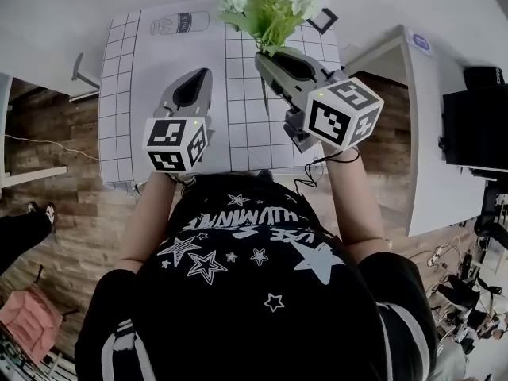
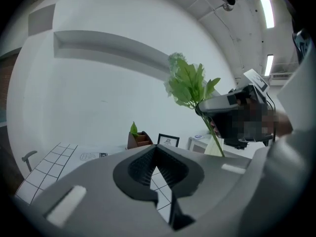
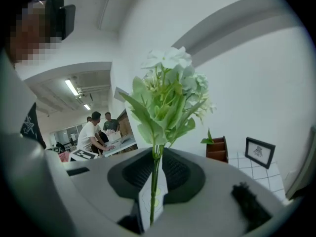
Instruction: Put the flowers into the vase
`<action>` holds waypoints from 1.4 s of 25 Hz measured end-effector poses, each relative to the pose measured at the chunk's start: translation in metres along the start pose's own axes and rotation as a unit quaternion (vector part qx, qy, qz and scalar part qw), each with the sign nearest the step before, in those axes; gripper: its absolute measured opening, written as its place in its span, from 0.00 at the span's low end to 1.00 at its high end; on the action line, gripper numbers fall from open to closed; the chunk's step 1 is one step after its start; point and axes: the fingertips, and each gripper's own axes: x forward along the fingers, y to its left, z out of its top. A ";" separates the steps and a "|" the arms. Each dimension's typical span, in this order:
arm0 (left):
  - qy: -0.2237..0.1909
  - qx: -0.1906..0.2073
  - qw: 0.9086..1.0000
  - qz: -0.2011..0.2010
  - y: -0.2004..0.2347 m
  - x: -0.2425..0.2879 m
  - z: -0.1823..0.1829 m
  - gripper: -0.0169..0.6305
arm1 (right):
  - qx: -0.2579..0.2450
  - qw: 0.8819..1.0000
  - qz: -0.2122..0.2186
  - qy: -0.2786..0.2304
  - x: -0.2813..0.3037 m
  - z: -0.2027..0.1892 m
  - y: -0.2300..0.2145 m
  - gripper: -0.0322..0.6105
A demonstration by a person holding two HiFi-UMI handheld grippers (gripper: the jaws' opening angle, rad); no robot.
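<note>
Presently I read the right tongs (image 1: 267,57) as clamped on the flowers (image 1: 270,2). In the right gripper view the green stems (image 3: 154,191) run up through the narrow gap between the two ribbed pads (image 3: 178,172), which press on them from either side. Leaves and white blooms fan out just above and beyond the tips of the right tongs. In the head view a short length of stem hangs out below them. The bunch touches nothing but the right tongs and is carried in the air over the gridded mat (image 1: 238,125), which lies beneath the right tongs on the white counter (image 1: 55,54).

The left tongs (image 1: 203,75) are fully closed, tips meeting, with nothing between them. They hover to the left of the right tongs, apart from them and clear of the flowers. In the left gripper view I see the right tongs and their bunch up and off to the right.

Beyond the right tongs and a little to their right, near the far edge of the mat, stands a brown wooden holder (image 3: 217,149) with a green sprig in it. Further right of the right tongs is a small framed picture (image 3: 259,153). Far off to the left of the right tongs, several people (image 3: 94,132) gather in the background.
</note>
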 end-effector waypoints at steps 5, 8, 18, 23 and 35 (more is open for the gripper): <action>-0.001 0.006 1.000 -0.005 -0.030 0.017 0.003 0.04 | -0.004 0.997 -0.013 -0.076 -0.050 0.052 -0.022 0.14; -0.002 0.018 1.000 -0.025 -0.055 0.028 0.008 0.04 | -0.013 0.992 -0.038 -0.118 -0.080 0.080 -0.043 0.14; 0.006 0.036 0.995 -0.098 -0.142 0.063 0.004 0.04 | -0.048 0.976 -0.126 -0.173 -0.149 0.097 -0.113 0.14; 0.015 0.033 0.989 -0.146 -0.179 0.077 -0.010 0.33 | -0.020 0.969 -0.141 -0.200 -0.164 0.082 -0.136 0.14; 0.049 0.093 0.977 -0.187 -0.237 0.117 -0.063 0.69 | -0.001 0.972 -0.111 -0.205 -0.153 0.044 -0.143 0.14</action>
